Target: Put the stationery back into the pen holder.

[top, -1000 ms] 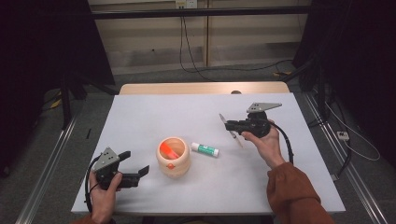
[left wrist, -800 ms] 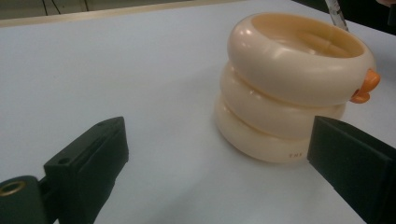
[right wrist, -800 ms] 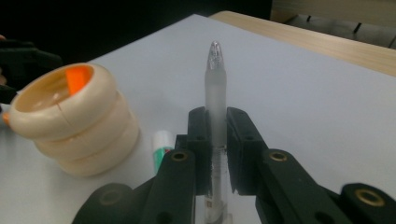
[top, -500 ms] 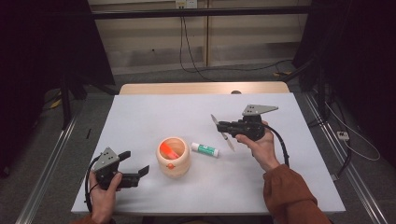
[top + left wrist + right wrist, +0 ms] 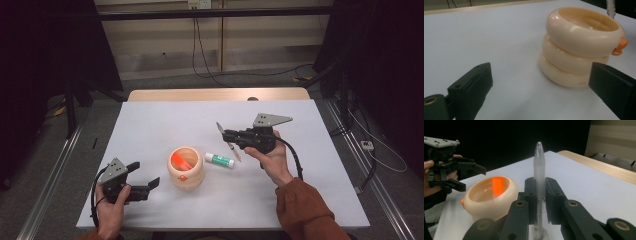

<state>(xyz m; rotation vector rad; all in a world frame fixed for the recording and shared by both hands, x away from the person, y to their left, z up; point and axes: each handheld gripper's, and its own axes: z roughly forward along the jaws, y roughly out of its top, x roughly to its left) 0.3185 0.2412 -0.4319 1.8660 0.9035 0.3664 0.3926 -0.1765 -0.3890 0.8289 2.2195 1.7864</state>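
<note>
A cream ribbed pot (image 5: 185, 167) stands at the front middle of the white table (image 5: 150, 130), with an orange stick (image 5: 179, 161) leaning inside it. Just to its right lies a white glue stick (image 5: 219, 160) with a green label. My right gripper (image 5: 227, 136) hovers above the glue stick, shut on a translucent pen (image 5: 231, 147). In the right gripper view the pen (image 5: 539, 162) stands upright between the jaws (image 5: 540, 187), with the pot (image 5: 490, 195) beyond on the left. My left gripper (image 5: 145, 174) rests open at the front left, and its jaws (image 5: 540, 75) point at the pot (image 5: 579, 50).
A wooden board (image 5: 215, 94) borders the table's far edge. Black stands and cables sit on the floor around it. The left gripper (image 5: 472, 178) and its hand appear at the far left of the right gripper view.
My right gripper has carried the pen to the left and slightly up, from the table's right side to above the glue stick. The left gripper has stayed in place.
</note>
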